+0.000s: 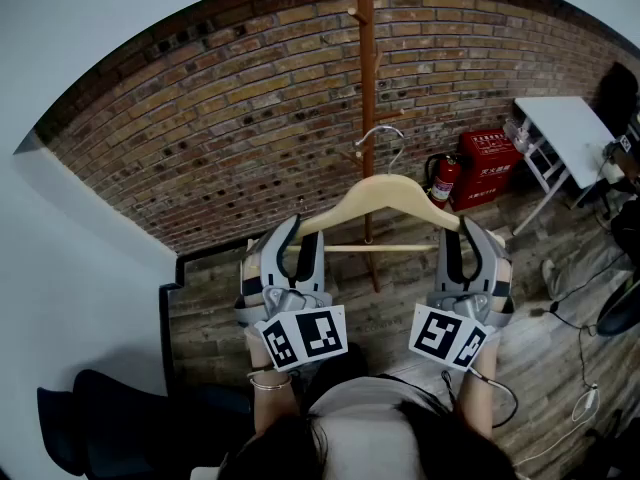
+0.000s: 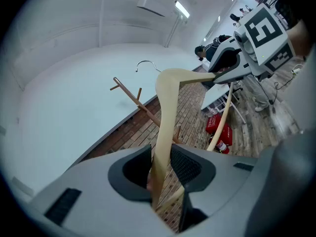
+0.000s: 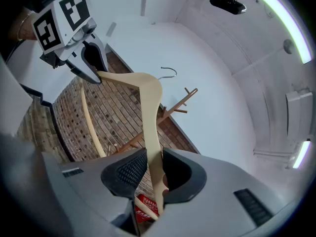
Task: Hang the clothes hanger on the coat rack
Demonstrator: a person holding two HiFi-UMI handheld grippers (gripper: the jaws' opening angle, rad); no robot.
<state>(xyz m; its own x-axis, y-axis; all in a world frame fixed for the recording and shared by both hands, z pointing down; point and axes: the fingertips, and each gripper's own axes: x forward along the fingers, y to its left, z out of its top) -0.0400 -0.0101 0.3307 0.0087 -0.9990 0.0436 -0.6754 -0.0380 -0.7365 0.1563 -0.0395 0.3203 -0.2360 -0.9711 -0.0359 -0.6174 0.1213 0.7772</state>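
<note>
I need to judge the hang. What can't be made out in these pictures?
- Coat rack top: head view, cut off by upper edge.
- Gap from clothes hanger hook to pegs: head view, they overlap.
- Print on red box: head view, too small.

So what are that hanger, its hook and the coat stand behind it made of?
Clothes hanger: pale, smooth wood by its look, light tan and matte. Its hook: thin shiny wire, probably metal. Coat rack: reddish-brown wood, apparently, with pegs angled from a straight pole; varnish cannot be told.
</note>
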